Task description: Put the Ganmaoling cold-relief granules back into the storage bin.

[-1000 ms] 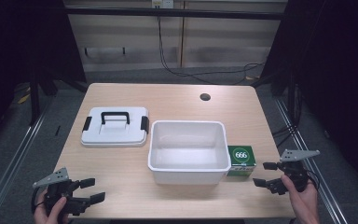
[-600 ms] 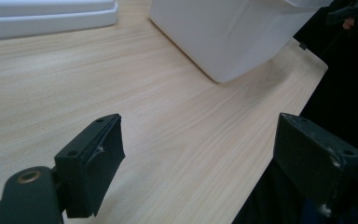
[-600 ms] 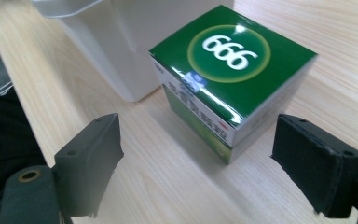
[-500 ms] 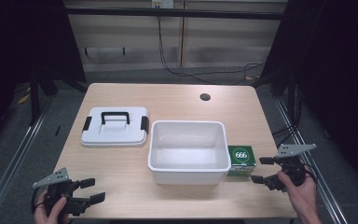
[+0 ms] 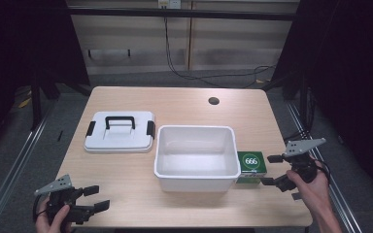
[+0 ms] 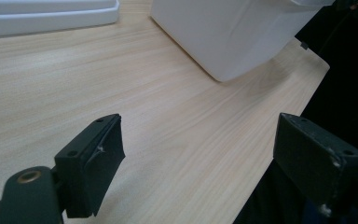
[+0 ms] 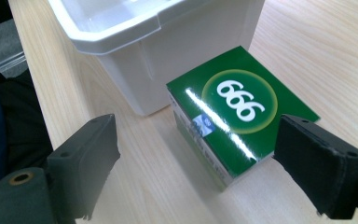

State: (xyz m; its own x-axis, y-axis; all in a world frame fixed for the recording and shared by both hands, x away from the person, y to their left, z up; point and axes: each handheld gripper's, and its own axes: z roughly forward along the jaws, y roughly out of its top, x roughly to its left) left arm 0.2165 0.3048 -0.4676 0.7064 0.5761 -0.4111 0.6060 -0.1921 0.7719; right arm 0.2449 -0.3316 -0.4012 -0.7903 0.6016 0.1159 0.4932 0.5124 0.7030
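A green box marked 666 [image 5: 250, 166] [image 7: 240, 114] lies on the table against the right side of an empty white tub [image 5: 196, 156] [image 7: 135, 42]. My right gripper [image 5: 271, 170] [image 7: 209, 170] is open just right of the box, its jaws spread wider than the box and standing on either side of its near end without touching it. My left gripper [image 5: 97, 198] [image 6: 209, 163] is open at the front left corner of the table, nothing between its jaws, pointing toward the tub [image 6: 235, 32].
A white lid with a black handle [image 5: 120, 131] [image 6: 46, 14] lies flat left of the tub. A round cable hole [image 5: 213, 101] sits at the back right of the wooden table [image 5: 126, 170]. The table's front edge is close to both hands.
My right gripper has crept left toward the green box and now straddles its near end. The left gripper has stayed put.
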